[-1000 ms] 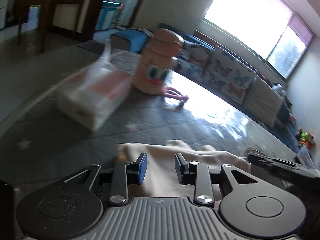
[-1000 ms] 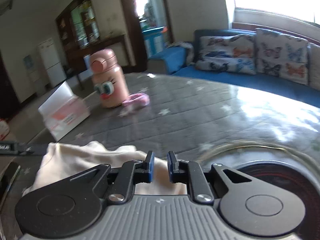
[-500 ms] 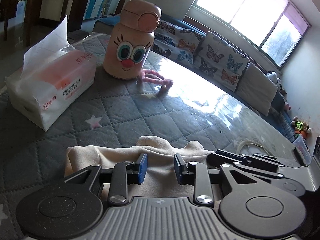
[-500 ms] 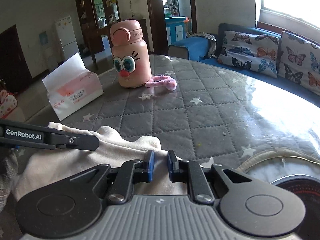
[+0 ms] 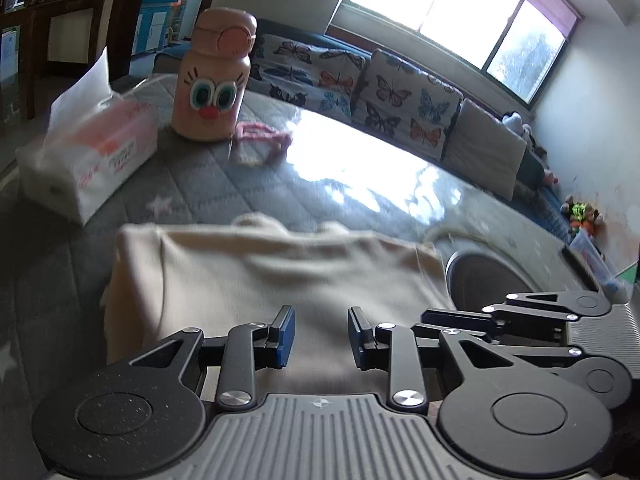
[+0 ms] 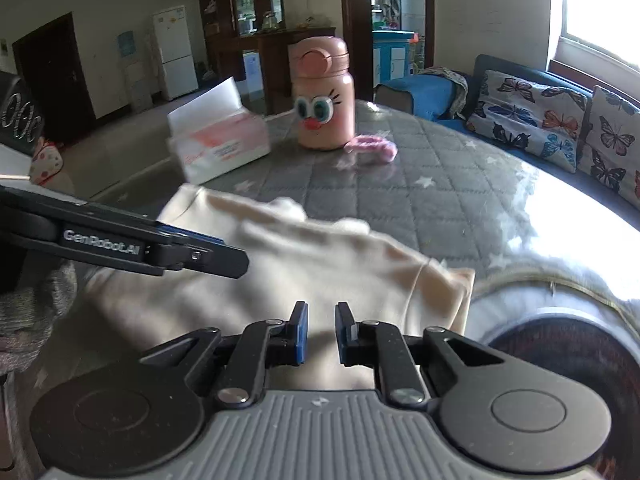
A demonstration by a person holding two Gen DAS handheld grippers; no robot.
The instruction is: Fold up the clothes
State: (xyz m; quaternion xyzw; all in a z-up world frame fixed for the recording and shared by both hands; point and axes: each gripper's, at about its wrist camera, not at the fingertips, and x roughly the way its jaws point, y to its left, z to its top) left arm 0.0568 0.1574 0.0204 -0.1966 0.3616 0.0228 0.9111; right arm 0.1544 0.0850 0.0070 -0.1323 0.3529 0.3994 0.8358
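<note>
A cream garment [image 5: 280,276] lies spread on the grey quilted table cover [image 5: 208,184], a sleeve seam showing at its right [image 6: 420,280]. My left gripper [image 5: 321,336] hovers over its near part, jaws apart by a moderate gap, cloth showing beneath them and nothing pinched that I can see. My right gripper [image 6: 321,332] sits over the same garment's near right part with a narrow gap between its blue pads. In the left wrist view the right gripper's fingers [image 5: 460,318] lie close on the right. In the right wrist view the left gripper's fingers [image 6: 192,254] reach in from the left.
A pink bottle with cartoon eyes [image 5: 212,92] stands at the far side, a pink strap [image 5: 264,136] beside it and a tissue pack [image 5: 92,152] to its left. A dark round disc [image 6: 560,352] lies right of the garment. A sofa with butterfly cushions [image 5: 400,92] is behind.
Both grippers have drawn back toward the near edge, side by side. The garment, bunched before, now looks wider and flatter, filling more of both views. Jaw gaps look unchanged.
</note>
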